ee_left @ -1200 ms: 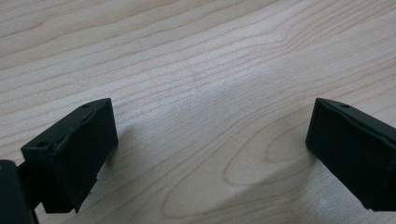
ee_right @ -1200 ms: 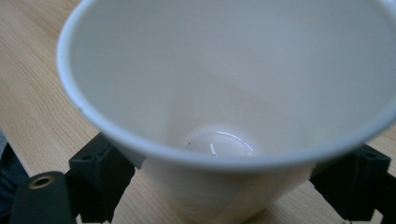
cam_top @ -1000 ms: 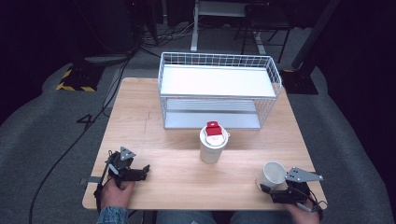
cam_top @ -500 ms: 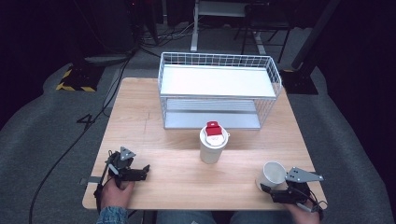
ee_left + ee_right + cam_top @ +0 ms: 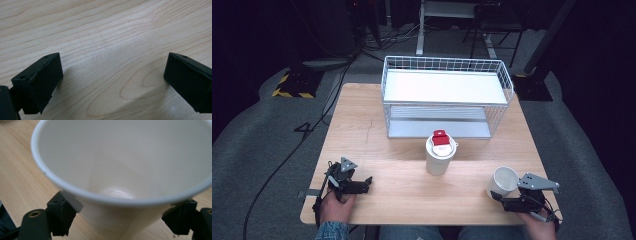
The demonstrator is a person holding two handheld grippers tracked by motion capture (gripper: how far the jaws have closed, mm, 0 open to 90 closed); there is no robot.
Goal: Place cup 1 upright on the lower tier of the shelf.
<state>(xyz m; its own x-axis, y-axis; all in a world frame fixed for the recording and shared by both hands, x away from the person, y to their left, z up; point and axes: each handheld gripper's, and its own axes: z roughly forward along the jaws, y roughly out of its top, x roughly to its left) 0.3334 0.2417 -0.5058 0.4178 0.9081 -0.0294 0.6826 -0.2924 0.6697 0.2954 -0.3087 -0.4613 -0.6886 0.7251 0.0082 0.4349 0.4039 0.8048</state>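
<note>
Two grippers, high view: the left gripper (image 5: 362,185) lay at the near left of the wooden table (image 5: 377,115), well apart from every cup; the right gripper (image 5: 498,196) sat at the near right with the open white cup (image 5: 503,181) between its jaws.
Cup's place, high view: near right corner of the table, tipped so its mouth faced up and toward the camera, right of and nearer than the lidded cup (image 5: 440,155) with the red tab (image 5: 441,137), which stood upright at the middle, just in front of the wire basket (image 5: 447,67).
Left gripper view, jaws: spread wide over bare table wood (image 5: 110,50), nothing between them, nothing held.
Right gripper view, grip: the jaws were closed in on the open white cup (image 5: 130,162), one black finger (image 5: 60,213) pressed on the lower wall at each side, below the rim.
Right gripper view, inside of cup: looked empty, with a shine at the bottom.
Handling, judged: a thin, empty disposable cup, so very light, and soft enough to buckle under a hard squeeze; the smooth tapered wall could slip downward through the pads.
Where to hold, judged: low to mid wall on opposite sides, lightly, as the pads sat, since the rolled rim is stiffer but easy to dent.
</note>
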